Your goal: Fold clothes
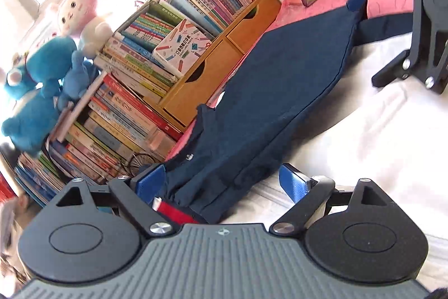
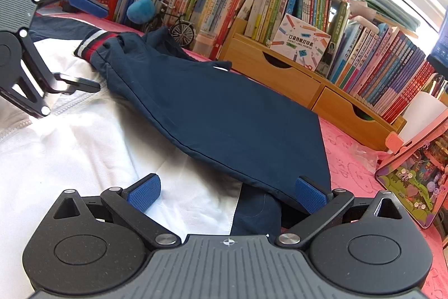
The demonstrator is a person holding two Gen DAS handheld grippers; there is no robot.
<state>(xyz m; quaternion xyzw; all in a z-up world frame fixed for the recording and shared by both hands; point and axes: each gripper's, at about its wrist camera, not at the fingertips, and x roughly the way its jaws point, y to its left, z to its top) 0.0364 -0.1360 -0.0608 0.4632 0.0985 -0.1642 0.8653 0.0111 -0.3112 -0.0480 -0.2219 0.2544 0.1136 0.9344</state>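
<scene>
I have the navy sleeve [image 2: 224, 114] laid flat across the white body of the jacket [image 2: 84, 142] on the pink-covered bench [image 2: 352, 159], running from its striped cuff [image 2: 91, 44] at ten o'clock down to five, as a fold inward would leave it. My left gripper [image 1: 224, 181] straddles the cuff end and my right gripper [image 2: 226, 191] the shoulder end, both jaws spread and pinching nothing, which fits either a release or a fresh grab.
</scene>
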